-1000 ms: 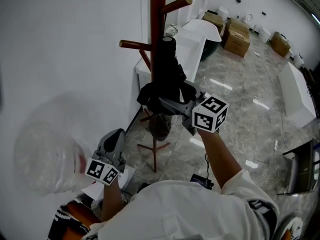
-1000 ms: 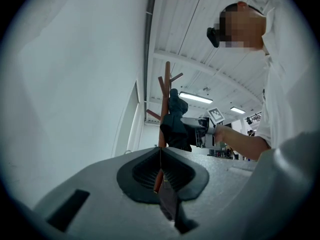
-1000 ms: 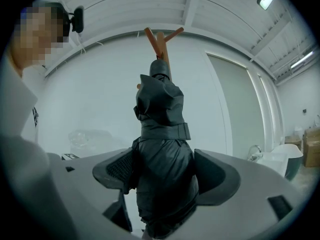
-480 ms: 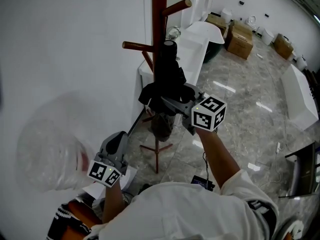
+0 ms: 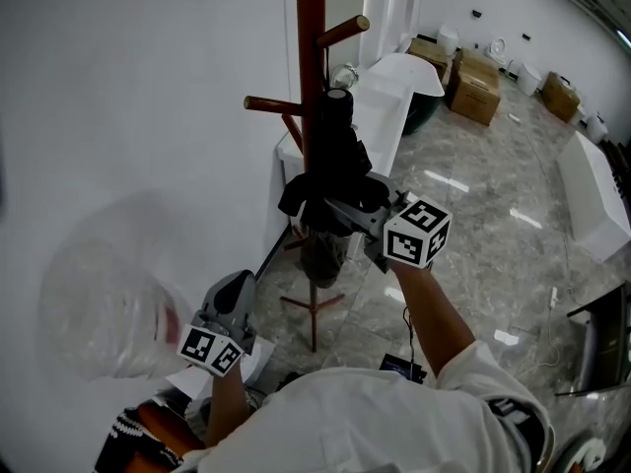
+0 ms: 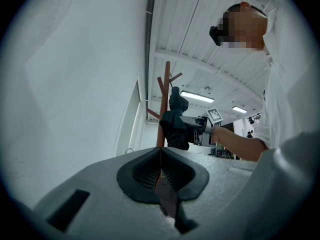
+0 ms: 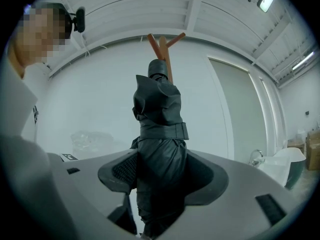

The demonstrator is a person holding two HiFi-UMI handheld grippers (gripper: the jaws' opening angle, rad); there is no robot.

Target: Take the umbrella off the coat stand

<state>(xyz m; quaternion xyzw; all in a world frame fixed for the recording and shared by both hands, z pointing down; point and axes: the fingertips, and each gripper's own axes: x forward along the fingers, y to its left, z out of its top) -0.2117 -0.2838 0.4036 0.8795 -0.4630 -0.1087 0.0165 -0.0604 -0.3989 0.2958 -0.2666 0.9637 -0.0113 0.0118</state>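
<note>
Clamps the right gripper (image 5: 340, 208) on the folded umbrella (image 5: 335, 146), jaws having just been closing until the pads press its bundled cloth about halfway down. Hangs upright against the coat stand (image 5: 312, 28) by the far wall, so probably needs lifting clear. Holds the left gripper (image 5: 229, 289) low and near, closed on nothing, out of the way.

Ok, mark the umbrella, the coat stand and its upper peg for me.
umbrella (image 5: 333, 151): head view, on its folded black canopy.
coat stand (image 5: 312, 37): head view, on the upright pole.
upper peg (image 5: 343, 31): head view, on mid-shaft.
</note>
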